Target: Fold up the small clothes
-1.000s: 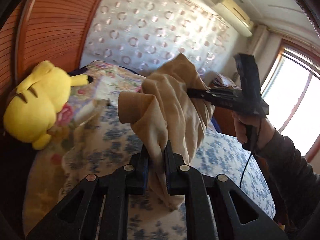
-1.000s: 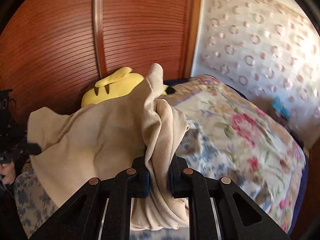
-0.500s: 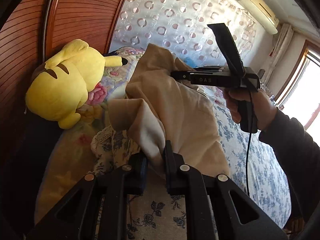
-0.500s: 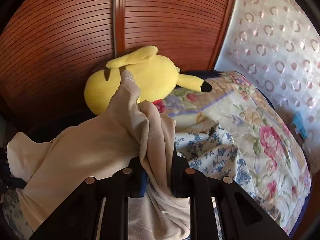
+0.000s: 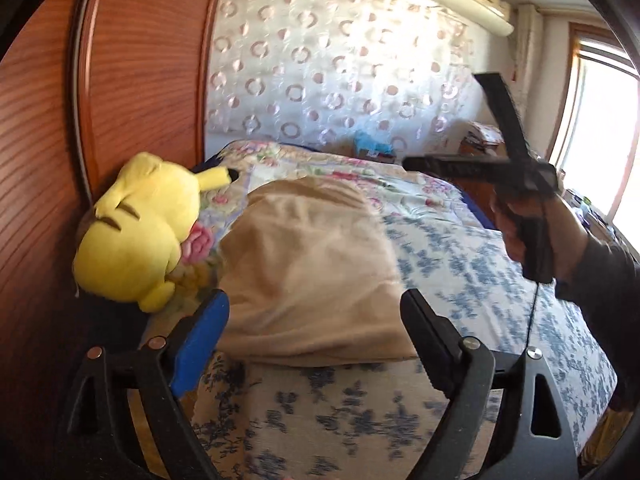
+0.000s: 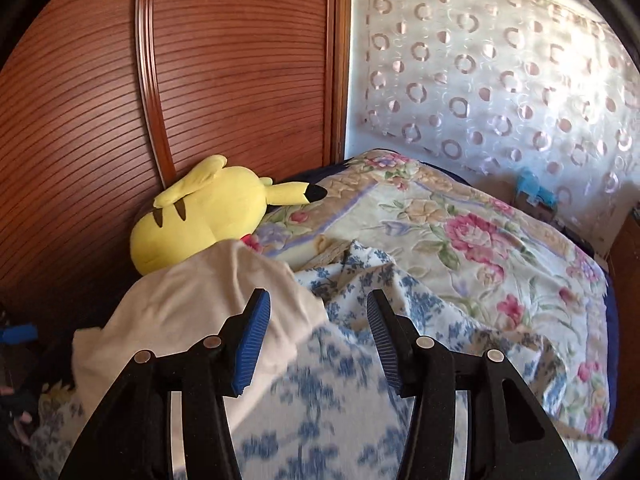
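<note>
Wardrobe panelling [image 5: 132,80] fills the left side, and against it, at the bed's left edge, lies a yellow plush toy [image 5: 136,228]. Just beside the toy, the beige garment [image 5: 312,276] rests on the blue-flowered sheet [image 5: 460,264], folded into a rough block whose near edge lies towards the left gripper [image 5: 314,320]. That gripper's jaws stand wide apart, one on each side of the cloth, clamped on nothing. Further right, the right gripper [image 6: 318,320] hovers above the sheet with its jaws likewise spread and empty, its left finger in front of the garment's right-hand corner. Behind, the floral quilt [image 6: 460,232] covers the head of the bed.

The garment looks light, soft and limp, so it will probably sag and unfold if lifted by a single layer. A sensible hold would likely pinch all layers together at the two near corners, or along the folded edge.
</note>
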The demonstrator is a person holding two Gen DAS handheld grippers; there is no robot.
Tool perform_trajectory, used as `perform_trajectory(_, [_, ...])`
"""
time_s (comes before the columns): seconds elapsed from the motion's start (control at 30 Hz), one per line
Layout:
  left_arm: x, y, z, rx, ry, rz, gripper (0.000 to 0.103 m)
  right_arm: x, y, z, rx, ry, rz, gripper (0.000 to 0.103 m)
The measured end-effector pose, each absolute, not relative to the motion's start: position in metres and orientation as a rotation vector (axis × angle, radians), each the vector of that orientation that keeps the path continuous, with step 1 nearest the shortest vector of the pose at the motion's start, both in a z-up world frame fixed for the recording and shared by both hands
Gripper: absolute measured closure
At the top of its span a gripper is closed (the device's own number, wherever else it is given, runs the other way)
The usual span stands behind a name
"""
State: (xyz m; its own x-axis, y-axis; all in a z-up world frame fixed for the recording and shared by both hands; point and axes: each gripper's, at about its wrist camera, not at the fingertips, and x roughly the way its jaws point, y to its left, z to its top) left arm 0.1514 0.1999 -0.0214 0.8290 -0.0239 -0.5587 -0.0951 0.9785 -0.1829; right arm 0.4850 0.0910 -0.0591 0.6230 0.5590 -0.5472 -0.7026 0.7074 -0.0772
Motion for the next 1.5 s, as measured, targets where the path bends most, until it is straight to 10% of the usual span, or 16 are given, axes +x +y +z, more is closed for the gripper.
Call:
perform_trajectory(0.63, [0.128,0.055,0.039,-0.058,0.511,-0.069,0.015,0.248,-0.098,-0.042,-0.111,0.375,0.551,0.03])
perform_trajectory(1.5, [0.091,-0.011,0.068,-0.023,0.442,-0.074,0.015,0.086,-0.119,-0.061,-0.008,0.278,0.318,0.029])
